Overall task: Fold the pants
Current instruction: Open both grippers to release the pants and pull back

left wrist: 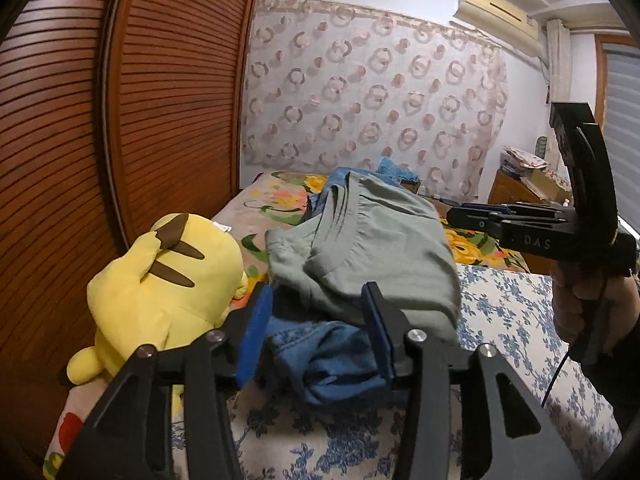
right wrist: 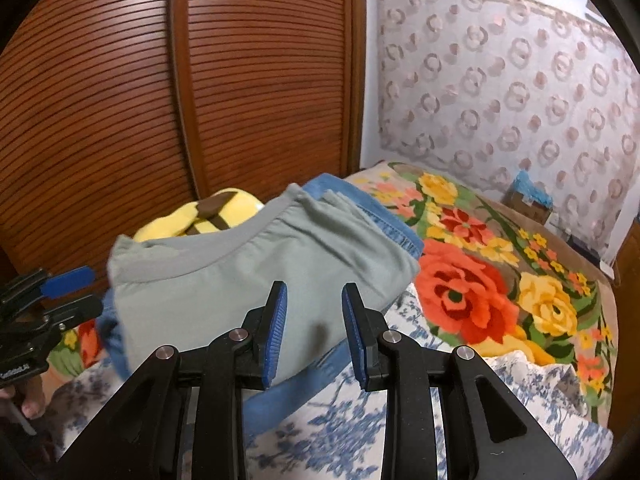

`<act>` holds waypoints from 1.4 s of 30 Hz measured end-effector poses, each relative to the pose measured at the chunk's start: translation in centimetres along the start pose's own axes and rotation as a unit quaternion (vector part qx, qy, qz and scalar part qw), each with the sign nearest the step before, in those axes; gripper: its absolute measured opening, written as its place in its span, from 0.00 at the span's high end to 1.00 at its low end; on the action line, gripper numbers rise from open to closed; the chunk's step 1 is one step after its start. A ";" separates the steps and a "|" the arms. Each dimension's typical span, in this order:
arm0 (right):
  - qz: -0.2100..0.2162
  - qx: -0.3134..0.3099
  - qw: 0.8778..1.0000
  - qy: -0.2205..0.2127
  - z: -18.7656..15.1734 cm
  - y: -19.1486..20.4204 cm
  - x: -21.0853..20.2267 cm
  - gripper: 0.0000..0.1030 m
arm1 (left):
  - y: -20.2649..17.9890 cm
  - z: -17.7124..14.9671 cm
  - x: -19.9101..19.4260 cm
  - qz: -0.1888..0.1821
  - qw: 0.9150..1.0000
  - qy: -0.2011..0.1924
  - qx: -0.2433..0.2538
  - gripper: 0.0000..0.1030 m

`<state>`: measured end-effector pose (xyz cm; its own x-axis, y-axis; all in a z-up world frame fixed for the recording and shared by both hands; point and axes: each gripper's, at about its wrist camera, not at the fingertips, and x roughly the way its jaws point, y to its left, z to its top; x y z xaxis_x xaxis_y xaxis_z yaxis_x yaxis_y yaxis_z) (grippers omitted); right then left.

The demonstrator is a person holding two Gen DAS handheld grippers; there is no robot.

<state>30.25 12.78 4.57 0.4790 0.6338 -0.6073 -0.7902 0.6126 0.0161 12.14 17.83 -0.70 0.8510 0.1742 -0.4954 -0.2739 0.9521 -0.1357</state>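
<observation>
Folded grey-green pants (left wrist: 360, 248), soft matte cloth with a ribbed elastic waistband, stacked on folded blue denim (left wrist: 324, 364) on the bed (left wrist: 516, 320), just ahead of both tools. Left tool (left wrist: 320, 336) open, blue ribbed pads either side of the denim edge without pressing it. Right tool (right wrist: 314, 332) partly open, gripping nothing, pads just above the near edge of the pants. Beside the stack, a plump yellow plush toy (left wrist: 160, 292) with brown stripes. Underneath, blue-flowered white sheet, then a fuzzy blanket (right wrist: 480, 280) with big red and yellow roses. Behind, slatted brown wardrobe doors (right wrist: 240, 80).
</observation>
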 end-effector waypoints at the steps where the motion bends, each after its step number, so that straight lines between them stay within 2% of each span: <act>1: 0.000 -0.002 1.000 -0.001 -0.1 0.2 -0.3 0.73 | -0.1 -0.1 -0.4 -0.003 1.000 -0.002 0.001 0.48; 3: -0.002 -0.007 1.000 -0.002 -0.4 0.8 -1.2 0.72 | -0.2 -0.2 -0.9 -0.008 1.000 -0.003 0.003 0.44; 9: -0.005 -0.005 1.000 -0.012 -1.6 1.8 -3.7 0.68 | -1.1 -0.5 -2.4 -0.015 1.000 0.003 0.016 0.42; 14: -0.009 0.004 1.000 -0.019 -2.9 2.3 -5.8 0.57 | -1.6 -0.9 -3.5 -0.018 1.000 0.006 0.024 0.42; 19: -0.022 0.015 0.999 -0.023 -4.6 2.7 -7.8 0.51 | -2.4 -1.5 -4.0 -0.025 0.999 0.021 0.027 0.42; 30: -0.061 0.069 0.995 -0.024 -9.2 2.3 -11.7 0.44 | -4.9 -3.2 -4.6 -0.055 0.997 0.042 0.046 0.42; 34: -0.079 0.082 0.993 -0.027 -10.8 2.0 -13.3 0.37 | -5.9 -3.8 -4.4 -0.074 0.995 0.050 0.046 0.42; 42: -0.117 0.112 0.986 -0.034 -13.5 1.7 -16.3 0.26 | -7.9 -4.7 -4.8 -0.086 0.993 0.054 0.052 0.41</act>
<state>15.96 -2.87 3.76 0.6696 0.4877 -0.5602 -0.5541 0.8302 0.0605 8.09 8.33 -1.32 0.8266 -0.0168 -0.5625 -0.0749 0.9874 -0.1395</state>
